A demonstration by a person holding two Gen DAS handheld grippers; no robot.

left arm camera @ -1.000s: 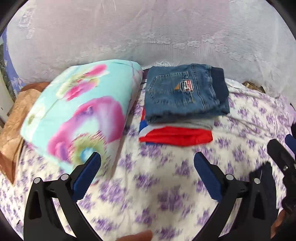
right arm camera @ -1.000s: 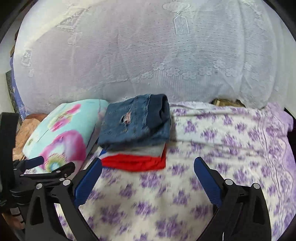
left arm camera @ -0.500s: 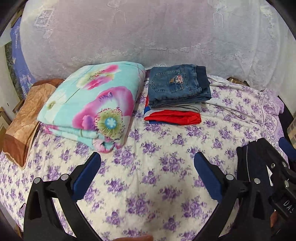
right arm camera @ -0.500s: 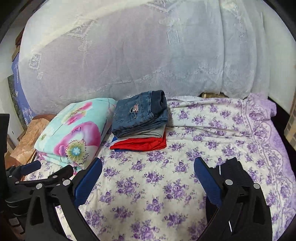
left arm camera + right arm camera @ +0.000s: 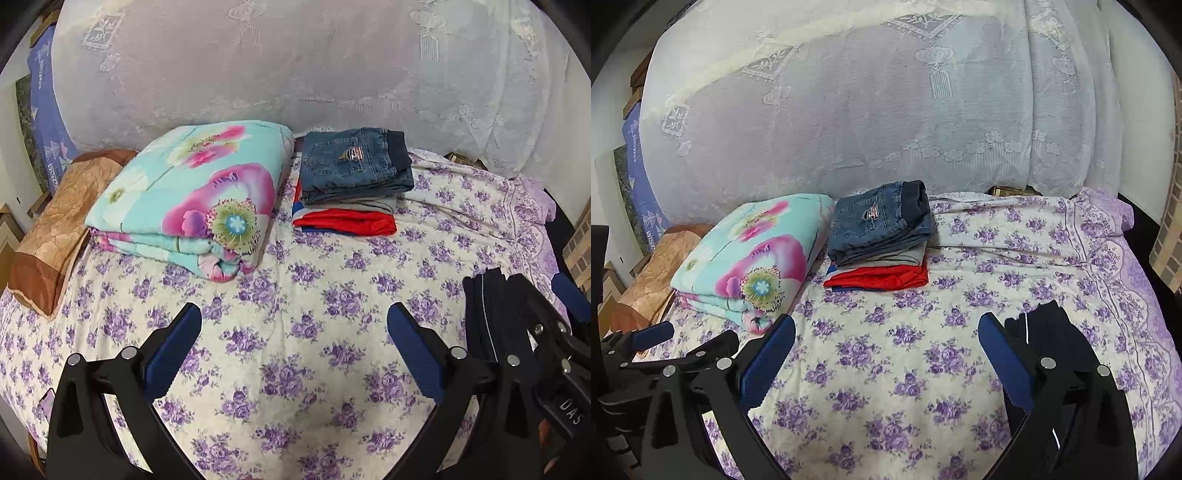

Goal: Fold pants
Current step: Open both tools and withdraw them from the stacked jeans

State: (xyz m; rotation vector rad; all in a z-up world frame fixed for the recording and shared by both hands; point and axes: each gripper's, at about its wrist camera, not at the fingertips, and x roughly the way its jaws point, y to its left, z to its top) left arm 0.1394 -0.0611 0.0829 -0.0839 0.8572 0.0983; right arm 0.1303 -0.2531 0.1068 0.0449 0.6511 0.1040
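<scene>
Navy pants (image 5: 1047, 334) with a thin white side stripe lie bunched on the purple-flowered bedsheet (image 5: 886, 350), well in front of and right of the clothes stack; long axis runs roughly toward the lace curtain (image 5: 849, 110), near end hidden under the right gripper's right finger. Right gripper (image 5: 886, 360) spread wide, holding nothing; whether that finger touches the pants I cannot tell. Left gripper (image 5: 294, 349) also spread wide, empty above the sheet, left of the pants (image 5: 480, 314). Folded denim jeans (image 5: 352, 162) top the stack over a red garment (image 5: 345, 221); floral quilt (image 5: 192, 195) just left of the stack, brown pillow (image 5: 55, 229) beyond it.
</scene>
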